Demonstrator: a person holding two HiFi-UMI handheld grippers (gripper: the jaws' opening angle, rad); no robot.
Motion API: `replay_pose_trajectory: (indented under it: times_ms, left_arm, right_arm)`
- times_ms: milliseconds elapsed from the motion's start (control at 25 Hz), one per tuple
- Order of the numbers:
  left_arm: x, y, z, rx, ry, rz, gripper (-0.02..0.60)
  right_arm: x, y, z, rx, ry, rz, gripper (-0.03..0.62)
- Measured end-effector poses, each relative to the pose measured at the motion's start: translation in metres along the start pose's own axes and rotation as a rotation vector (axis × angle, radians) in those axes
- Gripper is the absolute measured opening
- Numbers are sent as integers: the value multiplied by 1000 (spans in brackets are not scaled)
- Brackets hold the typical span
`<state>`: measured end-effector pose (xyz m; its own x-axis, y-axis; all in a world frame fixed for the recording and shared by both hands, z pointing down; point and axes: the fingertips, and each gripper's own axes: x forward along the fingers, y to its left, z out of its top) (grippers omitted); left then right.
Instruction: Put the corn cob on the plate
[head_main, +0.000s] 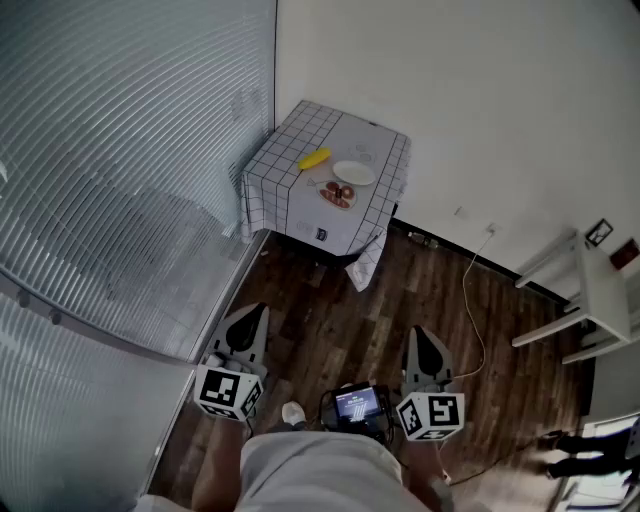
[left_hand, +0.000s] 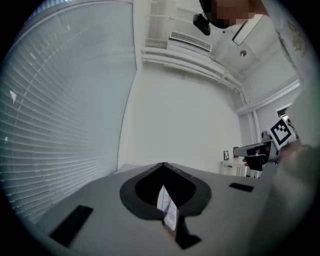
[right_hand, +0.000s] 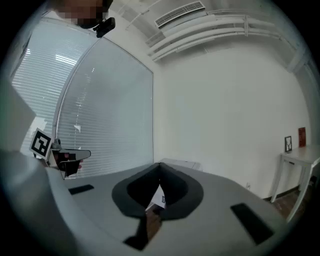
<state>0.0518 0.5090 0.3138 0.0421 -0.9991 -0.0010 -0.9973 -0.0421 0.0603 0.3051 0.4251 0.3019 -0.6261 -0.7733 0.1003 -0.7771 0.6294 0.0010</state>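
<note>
A yellow corn cob lies on the small table with a checked cloth, far ahead in the head view. Right of it sits an empty white plate. My left gripper and my right gripper hang over the wooden floor, well short of the table, both shut and empty. In the left gripper view the jaws meet at their tips, with a strip of the checked cloth showing through the gap below. The right gripper's jaws are also closed tip to tip.
A second dish with reddish food stands in front of the white plate. A frosted glass wall runs along the left. A white cable trails over the floor, and a white side table stands at the right.
</note>
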Motion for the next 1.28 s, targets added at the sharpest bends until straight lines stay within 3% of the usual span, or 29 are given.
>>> replay_pose_trajectory:
  times_ms: [840, 1080, 1280]
  left_arm:
    - [20, 16, -7, 44, 43, -15, 8]
    - [52, 35, -3, 44, 51, -3, 8]
    - [92, 62, -2, 66, 61, 6, 8]
  right_arm:
    - [12, -6, 11, -2, -37, -43, 6]
    - [48, -13, 16, 7, -31, -28, 6]
    - [101, -9, 20, -12, -38, 33, 6]
